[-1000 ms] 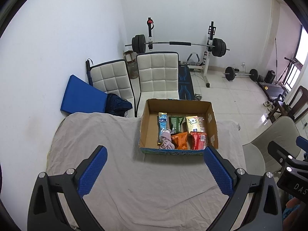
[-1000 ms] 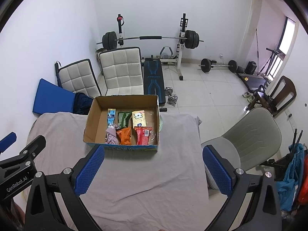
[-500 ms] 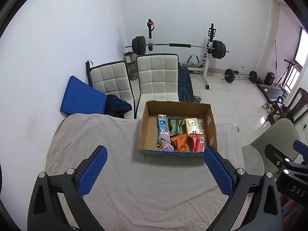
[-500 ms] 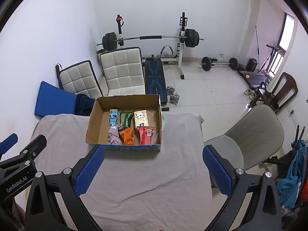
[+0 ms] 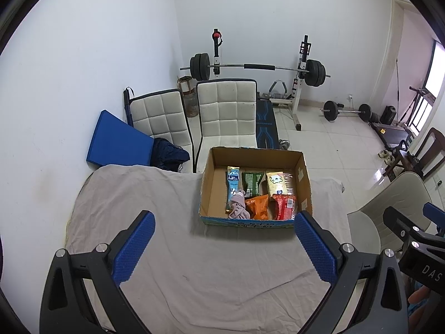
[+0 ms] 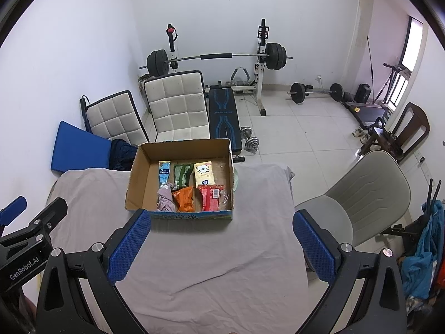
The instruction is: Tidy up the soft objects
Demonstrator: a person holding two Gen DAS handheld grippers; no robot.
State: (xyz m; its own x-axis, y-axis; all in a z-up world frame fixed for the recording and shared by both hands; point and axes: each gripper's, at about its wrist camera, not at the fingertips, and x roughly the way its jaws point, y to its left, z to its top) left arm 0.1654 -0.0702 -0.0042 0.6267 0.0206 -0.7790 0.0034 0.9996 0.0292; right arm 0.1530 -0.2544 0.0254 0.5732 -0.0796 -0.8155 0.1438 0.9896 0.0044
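A cardboard box [image 5: 211,178] [image 6: 136,178] stands at the far side of a table covered by a grey cloth [image 5: 194,264] [image 6: 208,264]. In it lie a pink cloth [image 5: 238,208] [image 6: 165,200], an orange packet [image 5: 260,206] [image 6: 185,199], a red packet [image 5: 283,207] [image 6: 212,196], a blue packet [image 5: 232,182], a green packet [image 5: 251,183] and a yellow packet [image 5: 276,182]. My left gripper [image 5: 222,247] is open and empty, held above the cloth short of the box. My right gripper [image 6: 221,246] is open and empty, likewise short of the box.
Two white padded chairs [image 5: 226,117] and a blue mat [image 5: 119,142] stand behind the table. A beige chair [image 6: 358,197] stands at the table's right. A barbell rack [image 6: 217,55], a bench and dumbbells are on the tiled floor beyond.
Both grippers have drawn back and up a little from the box, which now looks slightly farther away. Both stay open and empty.
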